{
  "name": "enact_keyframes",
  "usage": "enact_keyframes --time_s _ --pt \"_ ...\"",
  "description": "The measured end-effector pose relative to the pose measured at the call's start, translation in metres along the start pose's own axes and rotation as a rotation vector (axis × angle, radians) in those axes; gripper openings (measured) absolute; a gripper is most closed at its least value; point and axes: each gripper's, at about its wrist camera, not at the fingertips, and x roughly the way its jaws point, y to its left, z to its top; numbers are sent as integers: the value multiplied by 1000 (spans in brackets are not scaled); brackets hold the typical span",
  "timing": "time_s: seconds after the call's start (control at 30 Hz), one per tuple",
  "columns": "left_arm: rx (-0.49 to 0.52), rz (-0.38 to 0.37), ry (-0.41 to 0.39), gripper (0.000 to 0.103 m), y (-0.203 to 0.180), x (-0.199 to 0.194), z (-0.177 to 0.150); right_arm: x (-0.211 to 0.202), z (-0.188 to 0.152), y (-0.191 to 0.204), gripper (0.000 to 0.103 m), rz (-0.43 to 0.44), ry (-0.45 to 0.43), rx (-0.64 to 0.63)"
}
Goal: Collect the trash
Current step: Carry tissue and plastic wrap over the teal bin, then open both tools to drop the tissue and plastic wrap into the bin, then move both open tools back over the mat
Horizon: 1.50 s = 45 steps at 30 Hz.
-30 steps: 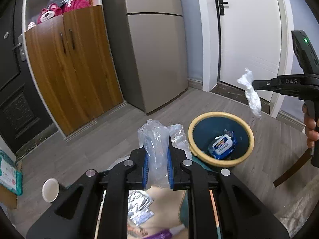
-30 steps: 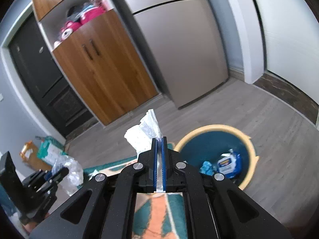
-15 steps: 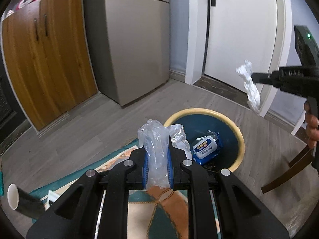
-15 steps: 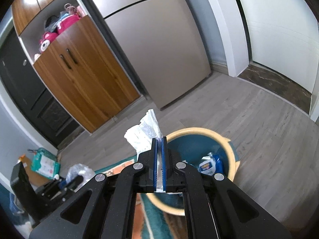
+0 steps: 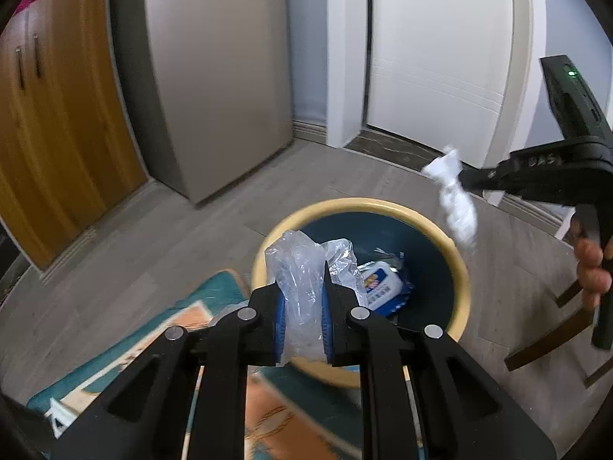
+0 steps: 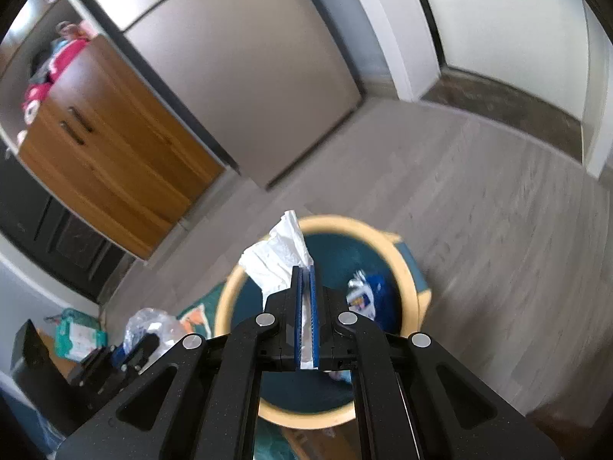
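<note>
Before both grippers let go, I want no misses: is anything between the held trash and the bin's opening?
Nothing visible blocks either drop. The left gripper holds the clear plastic bag above the near rim of the bin; the right gripper holds the white tissue over its open mouth.

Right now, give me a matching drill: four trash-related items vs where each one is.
Items:
1. clear plastic bag
2. white tissue
3. blue wipes packet
4. teal and orange rug

Places:
A. inside the bin
B. on the floor beside the bin
C. clamped in the right gripper
D. clamped in the left gripper

Pairs: 1-D, 2-C, 3-A, 4-B
</note>
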Motion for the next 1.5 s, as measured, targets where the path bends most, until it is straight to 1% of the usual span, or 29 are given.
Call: enact_keyframes --time_s 0.1,0.2,0.37,0.47,0.67,0.8,0.83,0.9,1.0,1.03,1.07,1.17,1.2,1.27,1.4,1.47,1.5 --pt "1 -38 19 14 -14 16 3 9 -4 1 5 4 23 19" --pt "-7 -70 38 14 -22 24 5 9 -2 4 5 10 22 18" --pt "-12 -96 61 14 -29 32 8 9 -3 5 5 11 20 14" --pt "-4 -97 59 14 -30 34 10 10 -3 6 5 19 28 12" --pt "3 -76 39 14 -25 27 18 10 -1 10 5 29 17 -5" --pt "-16 -63 13 21 -13 10 25 10 -2 12 5 36 14 -13" --pt "-21 -59 9 24 -10 7 26 10 -1 14 5 38 14 -15" --pt "-27 -38 0 27 -1 -3 30 10 -1 16 6 44 13 -17" --pt "-36 -9 -10 40 11 -20 32 10 -1 20 13 56 11 -21" --pt "-38 -8 -15 45 15 -25 33 9 -1 21 18 57 8 -24" --pt "-38 -1 -20 49 19 -32 33 7 -1 22 25 57 3 -26" --pt "-37 24 -33 54 32 -55 35 2 0 25 33 69 -14 -18" --pt "-44 28 -38 55 37 -64 35 1 0 26 34 75 -17 -17" --pt "-60 38 -43 60 46 -79 33 -2 1 28 44 82 -21 -20" --pt "-90 61 -51 62 63 -115 25 -7 -1 40 55 93 -29 -48" --pt "-103 78 -60 65 70 -131 22 -10 -3 45 66 103 -32 -55" --pt "-109 86 -63 66 74 -136 21 -12 -5 49 69 113 -35 -58"
